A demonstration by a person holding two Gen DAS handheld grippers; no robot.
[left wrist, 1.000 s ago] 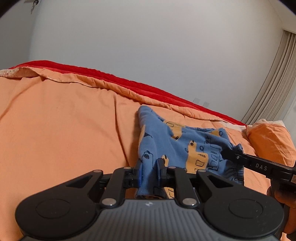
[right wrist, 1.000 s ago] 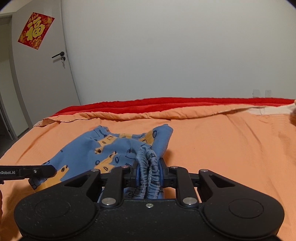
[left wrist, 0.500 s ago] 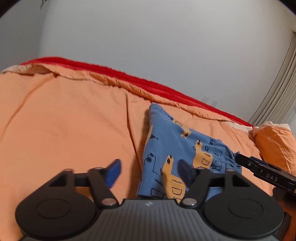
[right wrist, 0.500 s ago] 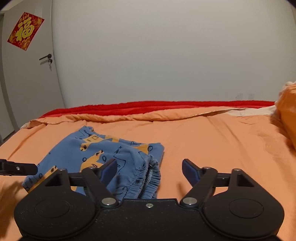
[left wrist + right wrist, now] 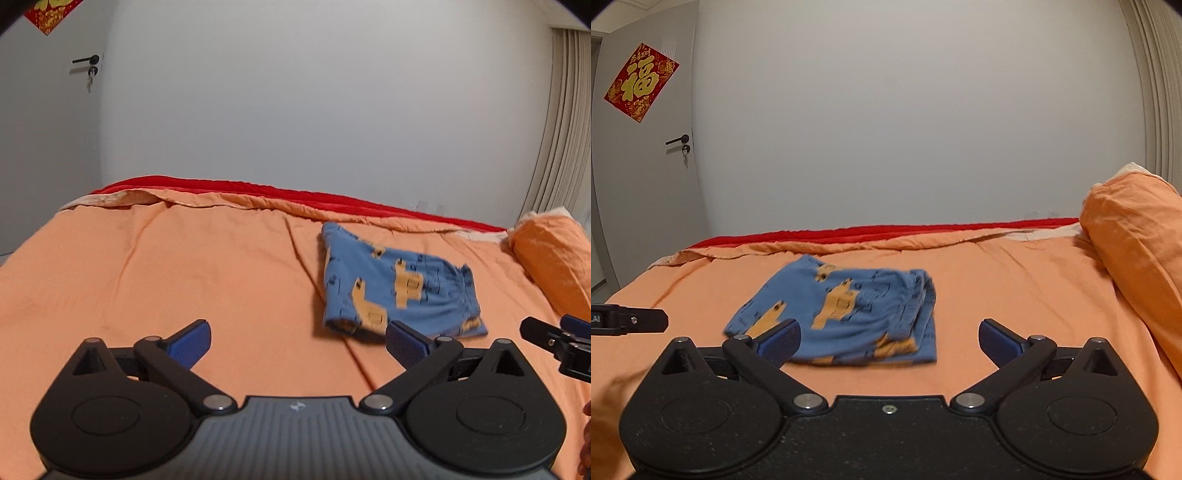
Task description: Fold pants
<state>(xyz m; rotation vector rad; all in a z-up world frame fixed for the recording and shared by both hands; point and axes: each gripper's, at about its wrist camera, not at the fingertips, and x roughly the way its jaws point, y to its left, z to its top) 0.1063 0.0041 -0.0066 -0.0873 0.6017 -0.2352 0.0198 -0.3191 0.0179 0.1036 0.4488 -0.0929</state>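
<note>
Left wrist view, left gripper: jaws spread wide, nothing between them, above the orange bedspread.
Left wrist view, pants: folded blue bundle lying flat on the bedspread, ahead and right of the gripper, apart from it.
Right wrist view, right gripper: jaws spread wide, released.
Right wrist view, pants: just beyond the fingertips, not touching; pillow well to their right.

Pants lie on bed, pillow to their right.
</note>
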